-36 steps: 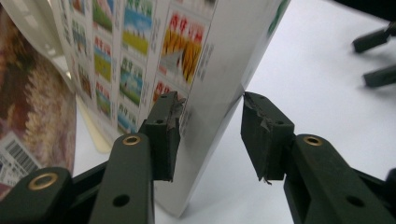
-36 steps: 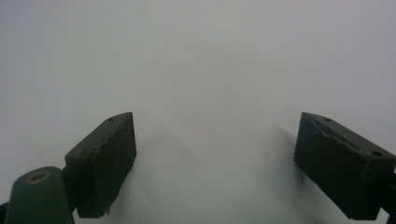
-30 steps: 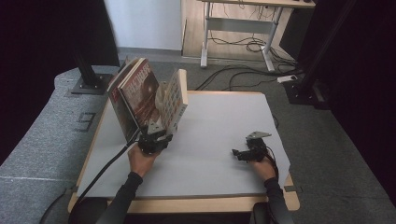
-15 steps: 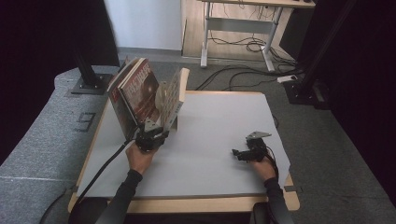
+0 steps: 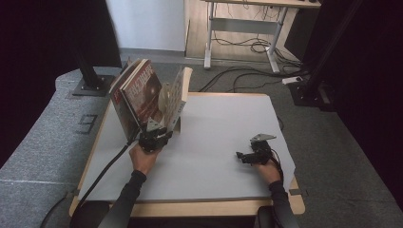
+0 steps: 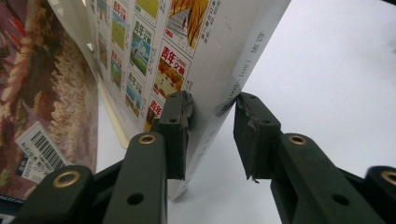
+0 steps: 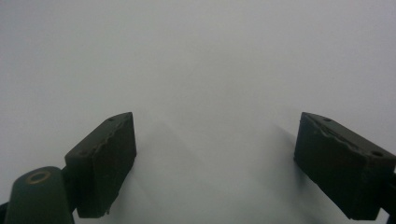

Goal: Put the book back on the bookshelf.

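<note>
Tabletop (image 5: 223, 137): white sheet over wood.
Books (image 5: 142, 95): standing at ten o'clock.
Left hand-held gripper (image 6: 212, 116): jaws have just been closing around the white book's (image 6: 219, 51) edge.
Right hand-held gripper (image 7: 215, 154): spread, idle at four o'clock.
Next: likely firm the pinch, then move the book.

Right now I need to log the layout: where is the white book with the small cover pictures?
In the high view, the white book stands at the table's far left, beside a red-covered book, its lower edge between the left gripper's fingers.

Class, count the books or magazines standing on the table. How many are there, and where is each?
2, possibly more hidden. A red-covered magazine leans at the table's far-left corner; a white-backed magazine stands just right of it, its lower edge between the left claw's jaws.
</note>
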